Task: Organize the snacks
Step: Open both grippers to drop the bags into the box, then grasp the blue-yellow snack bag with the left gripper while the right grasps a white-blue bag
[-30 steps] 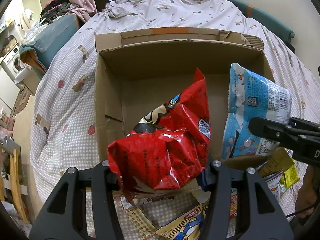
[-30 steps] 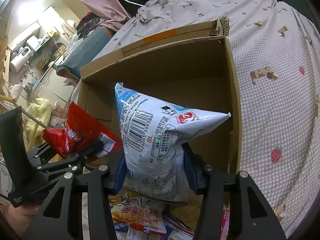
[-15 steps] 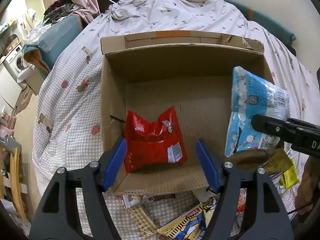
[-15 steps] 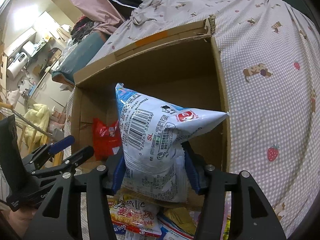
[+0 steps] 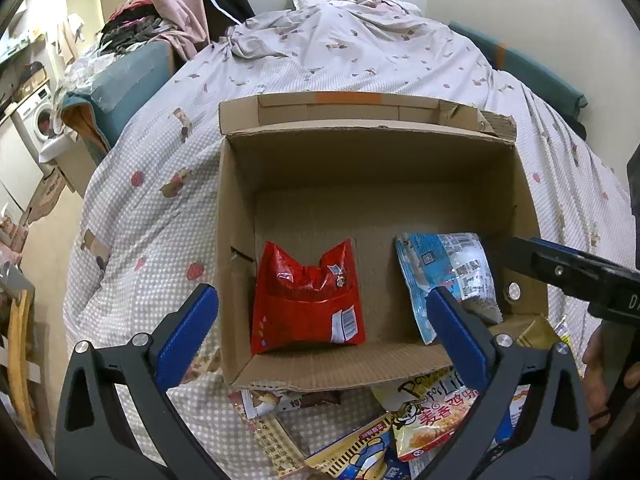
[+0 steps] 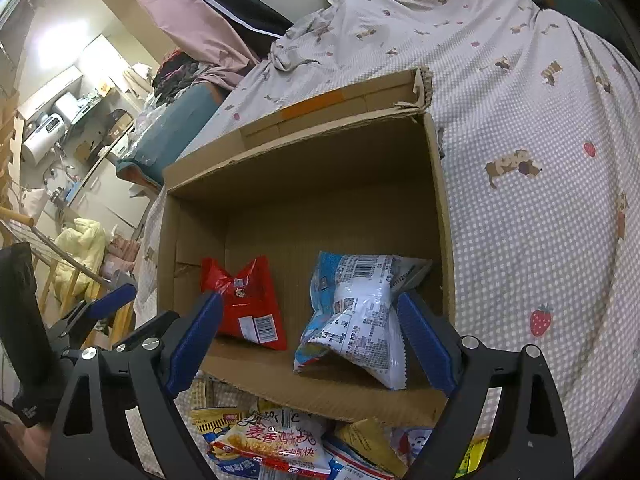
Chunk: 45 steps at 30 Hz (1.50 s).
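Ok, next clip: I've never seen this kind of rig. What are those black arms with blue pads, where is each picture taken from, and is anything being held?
No robot here: a person holds a two-finger gripper in each hand, and a fisheye camera on each one looks forward along its fingers. So one picture looks out from the left gripper and the other from the right gripper; the blue pads are their fingertips. Each view also catches the other gripper at its edge.

A cardboard box stands open on a bed with a patterned cover. Inside it lie a red bag on the left and a blue-and-white bag on the right. More snack packets lie on the cover in front of the box.

Nothing is held. Both grippers' jaws have just been opening and stand wide; neither's pads press on a bag.
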Tool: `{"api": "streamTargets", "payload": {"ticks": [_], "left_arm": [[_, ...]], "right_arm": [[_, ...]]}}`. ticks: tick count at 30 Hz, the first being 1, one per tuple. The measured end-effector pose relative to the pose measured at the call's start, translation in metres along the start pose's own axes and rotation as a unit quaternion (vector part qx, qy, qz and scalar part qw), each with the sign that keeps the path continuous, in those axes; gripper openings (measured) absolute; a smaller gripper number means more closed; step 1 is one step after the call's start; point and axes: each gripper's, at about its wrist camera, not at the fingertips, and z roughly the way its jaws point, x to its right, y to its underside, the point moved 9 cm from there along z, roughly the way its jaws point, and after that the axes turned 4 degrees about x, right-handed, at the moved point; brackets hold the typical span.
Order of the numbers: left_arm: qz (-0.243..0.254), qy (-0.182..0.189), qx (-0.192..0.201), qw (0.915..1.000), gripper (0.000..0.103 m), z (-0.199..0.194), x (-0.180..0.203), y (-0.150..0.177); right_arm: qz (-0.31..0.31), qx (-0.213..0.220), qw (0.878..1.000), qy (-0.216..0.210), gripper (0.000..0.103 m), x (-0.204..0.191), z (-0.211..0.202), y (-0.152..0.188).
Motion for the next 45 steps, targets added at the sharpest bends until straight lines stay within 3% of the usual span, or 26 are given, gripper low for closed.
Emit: {"api": "streamTargets", "payload": {"ticks": [9, 20, 24, 30, 38, 45], "left_arm": [[-0.020, -0.002, 0.008, 0.9998, 0.103, -0.009, -0.008, 0.002], [-0.041, 0.000, 0.018, 0.9990, 0.103, -0.032, -0.013, 0.010], [-0.062, -0.007, 0.016, 0.9979, 0.103, -0.041, -0.025, 0.013], [-0.047, -0.028, 0.037, 0.9978, 0.103, -0.064, -0.029, 0.018], [-0.041, -0.042, 0.029, 0.9979, 0.103, -0.083, -0.031, 0.037], [-0.079, -0.051, -0.010, 0.9955, 0.103, -0.085, -0.048, 0.069]], "right_arm": [[-0.015, 0.011, 1.000, 0.004, 0.091, -0.007, -0.005, -0.004], [-0.048, 0.059, 0.997, 0.034, 0.091, -0.009, -0.029, -0.006], [-0.048, 0.075, 0.995, 0.038, 0.091, -0.010, -0.046, -0.004], [-0.060, 0.077, 0.994, 0.039, 0.091, -0.017, -0.068, 0.003], [-0.032, 0.075, 0.996, 0.044, 0.091, -0.011, -0.095, 0.024], [-0.029, 0.053, 0.997, 0.056, 0.091, -0.009, -0.105, 0.042]]}}
